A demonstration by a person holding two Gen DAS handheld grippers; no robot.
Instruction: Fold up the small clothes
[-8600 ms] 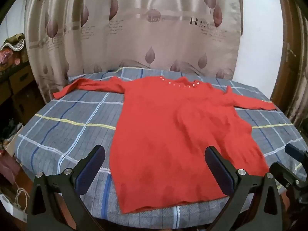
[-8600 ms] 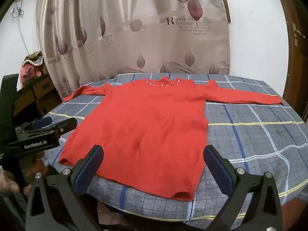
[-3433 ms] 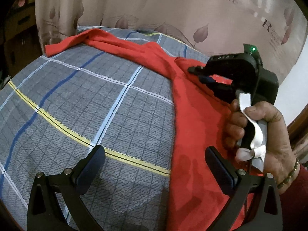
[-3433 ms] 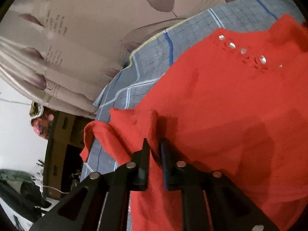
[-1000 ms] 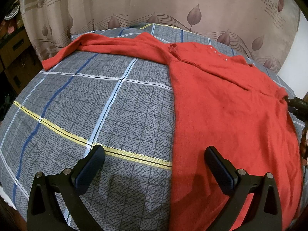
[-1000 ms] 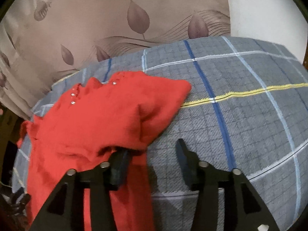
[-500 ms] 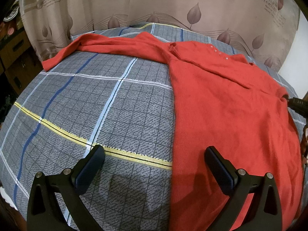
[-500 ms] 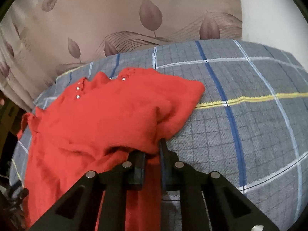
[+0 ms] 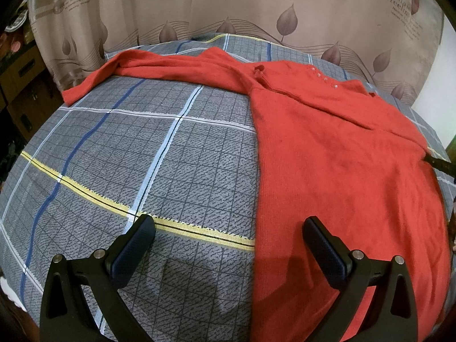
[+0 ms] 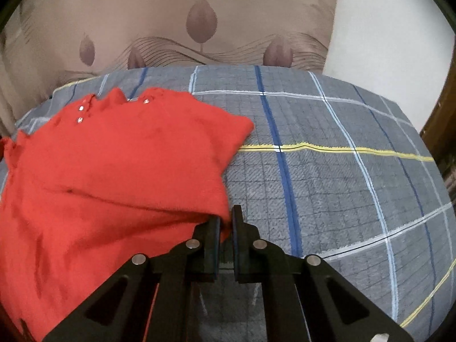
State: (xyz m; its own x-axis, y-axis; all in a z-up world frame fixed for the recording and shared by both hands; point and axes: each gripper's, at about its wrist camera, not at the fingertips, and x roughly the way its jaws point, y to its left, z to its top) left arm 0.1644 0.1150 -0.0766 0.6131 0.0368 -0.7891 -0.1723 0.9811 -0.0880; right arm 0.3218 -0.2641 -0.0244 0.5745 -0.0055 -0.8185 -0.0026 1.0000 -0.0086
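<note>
On the plaid tabletop (image 9: 119, 154), one sleeve of the red sweater (image 9: 336, 165) seems folded in — right hand-held gripper (image 10: 225, 222) pinching its edge, left hand-held gripper (image 9: 228, 245) wide, empty; far sleeve unfolded.

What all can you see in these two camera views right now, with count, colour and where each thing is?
sweater: one, red, small shiny studs at the neckline, lying on the bedspread; one sleeve stretched out toward the curtain side, the opposite edge folded over the body.
bedspread: one, grey plaid with blue, white and yellow lines, under the sweater.
curtain: one, beige with brown leaf print and lettering, behind the bed.
wall: white, beside the curtain.
wooden furniture: brown, far edge of the left wrist view.
left gripper: one, black, jaws wide apart above the bedspread and sweater edge.
right gripper: one, black, jaws closed on the sweater's folded edge.
</note>
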